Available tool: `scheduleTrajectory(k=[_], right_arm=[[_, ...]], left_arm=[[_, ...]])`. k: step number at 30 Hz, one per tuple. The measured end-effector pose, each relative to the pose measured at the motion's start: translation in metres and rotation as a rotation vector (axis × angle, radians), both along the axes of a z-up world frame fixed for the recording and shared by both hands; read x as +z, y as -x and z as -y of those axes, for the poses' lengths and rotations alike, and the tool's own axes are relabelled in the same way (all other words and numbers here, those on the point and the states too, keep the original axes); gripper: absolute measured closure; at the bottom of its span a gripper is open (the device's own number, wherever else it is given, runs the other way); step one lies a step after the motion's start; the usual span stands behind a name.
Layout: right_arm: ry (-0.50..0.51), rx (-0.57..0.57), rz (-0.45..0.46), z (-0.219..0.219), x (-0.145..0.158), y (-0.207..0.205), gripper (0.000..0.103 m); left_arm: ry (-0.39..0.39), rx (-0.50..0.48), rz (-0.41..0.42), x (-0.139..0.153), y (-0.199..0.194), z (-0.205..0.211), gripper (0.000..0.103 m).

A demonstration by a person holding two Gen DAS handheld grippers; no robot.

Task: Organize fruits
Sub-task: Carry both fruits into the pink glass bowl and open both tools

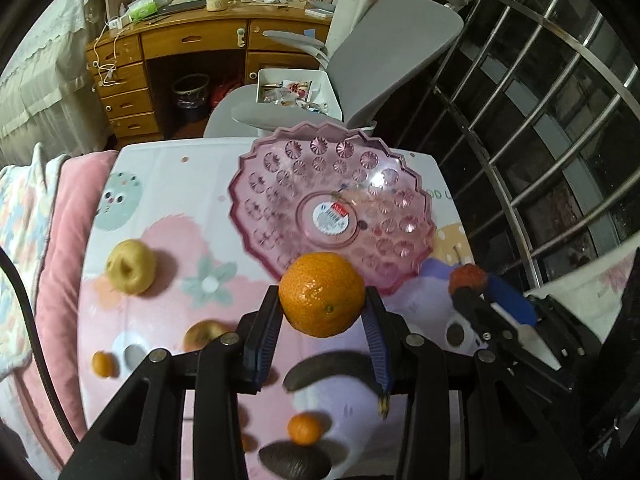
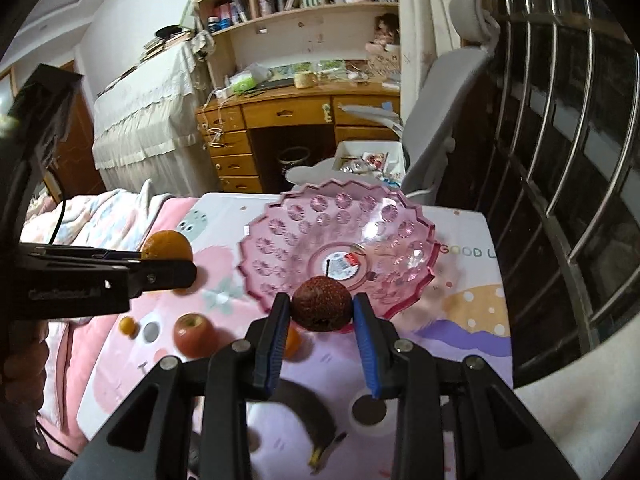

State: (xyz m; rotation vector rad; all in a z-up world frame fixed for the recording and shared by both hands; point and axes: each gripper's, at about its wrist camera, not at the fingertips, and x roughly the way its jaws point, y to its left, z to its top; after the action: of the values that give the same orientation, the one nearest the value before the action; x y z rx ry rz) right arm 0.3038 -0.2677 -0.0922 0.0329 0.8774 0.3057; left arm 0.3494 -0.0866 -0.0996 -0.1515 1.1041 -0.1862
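My left gripper (image 1: 322, 300) is shut on a large orange (image 1: 322, 294) and holds it just in front of the pink glass fruit bowl (image 1: 280, 184). My right gripper (image 2: 320, 306) is shut on a dark red round fruit (image 2: 322, 304), at the near rim of the same bowl (image 2: 384, 216). The bowl holds no fruit. From the right wrist view the left gripper (image 2: 176, 268) with its orange (image 2: 167, 245) is at the left. From the left wrist view the right gripper (image 1: 470, 292) with its red fruit (image 1: 468, 276) is at the right.
On the patterned table lie a yellow apple (image 1: 131, 266), a red apple (image 2: 195, 335), small oranges (image 1: 305, 429) (image 1: 103, 363) (image 2: 128, 326), a dark banana (image 1: 332, 368) and a dark avocado (image 1: 296, 458). A grey chair (image 1: 384, 60) and a wooden desk (image 1: 192, 40) stand behind. Window bars (image 1: 540, 120) run along the right.
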Motion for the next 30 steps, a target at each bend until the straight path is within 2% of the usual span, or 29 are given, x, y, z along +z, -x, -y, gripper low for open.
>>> scheduleTrajectory(k=[6,13,21,25,30], right_arm=[[-0.038,-0.014,-0.056,0.016,-0.036,-0.034,0.07],[-0.06,0.014,-0.129,0.02,-0.067,-0.054,0.07],[-0.107,0.043,-0.155,0.018,-0.08,-0.063,0.07],[-0.118,0.051,-0.184,0.018,-0.085,-0.064,0.069],[-0.136,0.038,-0.178,0.024,-0.081,-0.061,0.059]], left_arm=[[-0.019,-0.007,-0.024,-0.032,-0.039,0.02,0.064],[-0.041,0.011,-0.092,-0.073,-0.067,0.034,0.064],[-0.065,0.038,-0.126,-0.086,-0.072,0.038,0.063],[-0.068,0.059,-0.112,-0.082,-0.068,0.035,0.044],[-0.079,0.078,-0.106,-0.074,-0.061,0.033,0.042]])
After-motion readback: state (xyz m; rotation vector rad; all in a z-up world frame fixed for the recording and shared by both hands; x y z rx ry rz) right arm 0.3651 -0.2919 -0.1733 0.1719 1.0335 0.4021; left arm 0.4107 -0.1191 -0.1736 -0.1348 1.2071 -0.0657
